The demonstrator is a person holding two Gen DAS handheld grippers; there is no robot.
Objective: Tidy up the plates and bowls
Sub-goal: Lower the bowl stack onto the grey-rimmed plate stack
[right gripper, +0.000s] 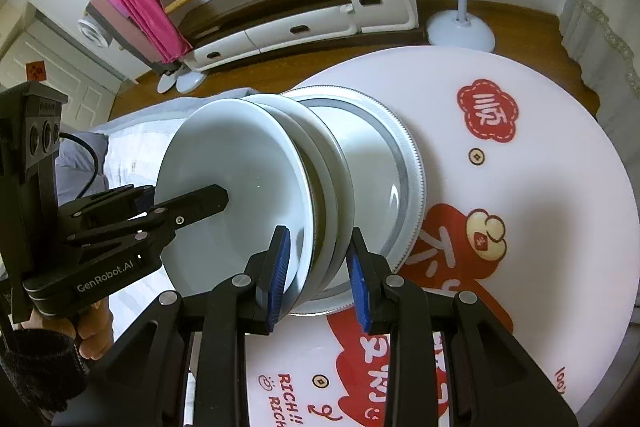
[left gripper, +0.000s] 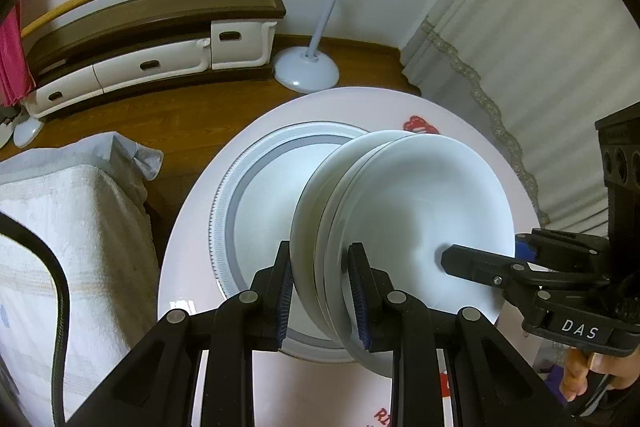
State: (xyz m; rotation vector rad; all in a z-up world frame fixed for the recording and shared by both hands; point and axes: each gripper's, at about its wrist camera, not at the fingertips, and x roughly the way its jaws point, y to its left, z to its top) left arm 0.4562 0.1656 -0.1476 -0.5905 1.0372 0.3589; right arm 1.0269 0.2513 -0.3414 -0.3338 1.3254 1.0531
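Left gripper (left gripper: pixel 320 291): clamped on the plate stack's (left gripper: pixel 400 211) rim
Right gripper (right gripper: pixel 318 277): clamped on the opposite rim
Plate stack: tilted nearly on edge, faces sideways, over the big rimmed plate (left gripper: pixel 256 203)
Table (right gripper: pixel 540 167): beneath everything

Glossy white glazed ceramic on the stacked bowls (left gripper: pixel 404 211), smooth and reflective. Same glazed shine on the large plate (right gripper: pixel 408 163) beneath, with a matt grey band and a finely ridged rim. Matt black plastic on the left tool (left gripper: pixel 322 291) and the right tool (right gripper: pixel 318 267), with ribbed blue rubbery pads (right gripper: pixel 280 275) and small dull metal pins. Smooth, slightly shiny pale pink covering with red print on the round desk (right gripper: pixel 540 155). Polished brown wood on the floor (left gripper: pixel 192 115). Rough, nubby cloth on the towel (left gripper: pixel 68 227). Soft white fabric with lace trim on the curtain (left gripper: pixel 520 47).
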